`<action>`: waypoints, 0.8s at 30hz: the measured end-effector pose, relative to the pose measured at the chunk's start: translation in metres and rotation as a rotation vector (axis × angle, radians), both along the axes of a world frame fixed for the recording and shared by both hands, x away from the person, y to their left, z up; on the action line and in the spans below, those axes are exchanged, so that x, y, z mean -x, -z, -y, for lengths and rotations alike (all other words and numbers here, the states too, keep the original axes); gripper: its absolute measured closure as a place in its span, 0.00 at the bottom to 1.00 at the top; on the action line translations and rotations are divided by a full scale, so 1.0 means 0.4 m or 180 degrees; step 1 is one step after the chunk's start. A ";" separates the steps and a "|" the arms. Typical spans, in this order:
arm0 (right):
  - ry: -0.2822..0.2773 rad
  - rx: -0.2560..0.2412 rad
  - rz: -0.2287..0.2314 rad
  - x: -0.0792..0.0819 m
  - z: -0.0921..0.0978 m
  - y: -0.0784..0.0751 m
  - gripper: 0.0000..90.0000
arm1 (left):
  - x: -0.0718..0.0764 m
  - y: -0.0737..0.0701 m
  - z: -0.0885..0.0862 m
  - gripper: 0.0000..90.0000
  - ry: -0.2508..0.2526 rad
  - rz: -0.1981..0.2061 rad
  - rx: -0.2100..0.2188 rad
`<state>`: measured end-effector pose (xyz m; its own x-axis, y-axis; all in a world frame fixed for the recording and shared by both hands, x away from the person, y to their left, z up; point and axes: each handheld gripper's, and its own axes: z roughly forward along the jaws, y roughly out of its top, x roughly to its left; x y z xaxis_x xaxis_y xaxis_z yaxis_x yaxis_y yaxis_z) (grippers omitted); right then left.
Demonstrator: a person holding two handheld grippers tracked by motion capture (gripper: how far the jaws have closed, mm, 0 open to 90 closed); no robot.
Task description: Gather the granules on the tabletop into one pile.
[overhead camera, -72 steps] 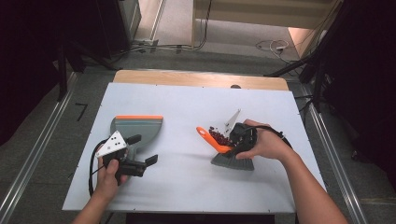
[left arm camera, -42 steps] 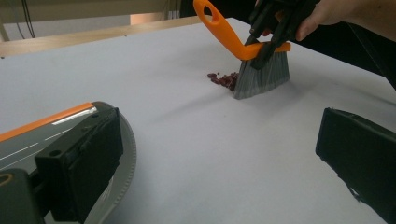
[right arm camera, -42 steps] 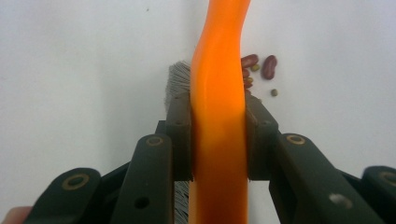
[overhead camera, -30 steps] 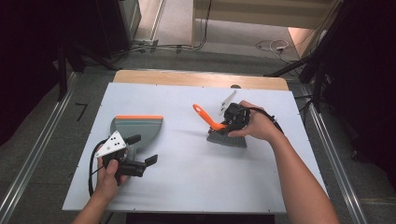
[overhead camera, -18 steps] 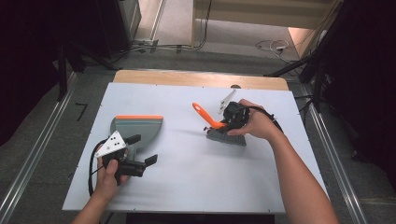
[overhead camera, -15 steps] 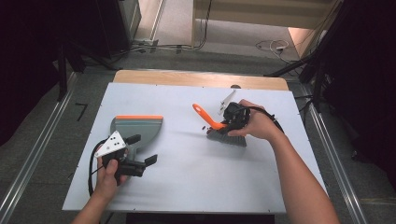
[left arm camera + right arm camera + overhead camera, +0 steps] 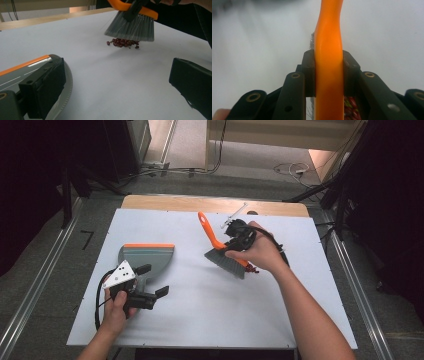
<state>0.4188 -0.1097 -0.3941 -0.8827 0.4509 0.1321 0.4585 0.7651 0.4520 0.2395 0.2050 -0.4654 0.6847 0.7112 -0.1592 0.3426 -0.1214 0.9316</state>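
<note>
White and smooth, the flat tabletop (image 7: 210, 320) sits on a pale wooden board whose edge shows along the far side, with dark grey floor and cables beyond. Right of centre is the little hand brush with a curved glossy orange plastic handle and a fan of fine grey bristles (image 7: 222, 251). The handle sweeps up and away towards the wooden edge; the bristle fan angles down to the tabletop. The right gripper (image 7: 239, 236) has it clenched. In the right gripper view the two black jaws press flat against either side of the orange handle, which runs straight up between them, and some grey bristles peek out behind.

Under the brush lies a small heap of dark red, shiny, rounded beans (image 7: 123, 43). In the left gripper view they sit tight together just below the bristle tips, a few strays at the edges; whether the bristles touch them I cannot tell.

Left of the brush, well apart, lies the grey plastic dustpan with an orange strip along its front lip (image 7: 147, 257), flat on the tabletop, its lip facing the far side. The left gripper (image 7: 150, 281) rests just nearside of the dustpan, jaws spread wide and grasping nothing. One jaw sits over the pan's ribbed, curved grey edge.
</note>
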 end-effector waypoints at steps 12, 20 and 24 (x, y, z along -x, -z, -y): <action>0.1221 -0.0150 -0.0925 -0.099 -0.035 0.144 0.75 | 0.000 -0.003 -0.012 0.02 -0.0014 0.0013 0.0010; 0.1516 -0.0172 -0.1022 -0.111 0.042 0.154 0.74 | 0.001 -0.002 -0.006 0.02 -0.0007 0.0014 0.0015; 0.1601 -0.0215 -0.1007 -0.114 0.081 0.156 0.74 | 0.002 -0.003 -0.004 0.02 -0.0004 0.0008 0.0012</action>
<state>0.4642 -0.1422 -0.4567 -0.4760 0.7849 0.3967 0.8774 0.3934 0.2745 0.2386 0.2067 -0.4643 0.6842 0.7115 -0.1601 0.3404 -0.1175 0.9329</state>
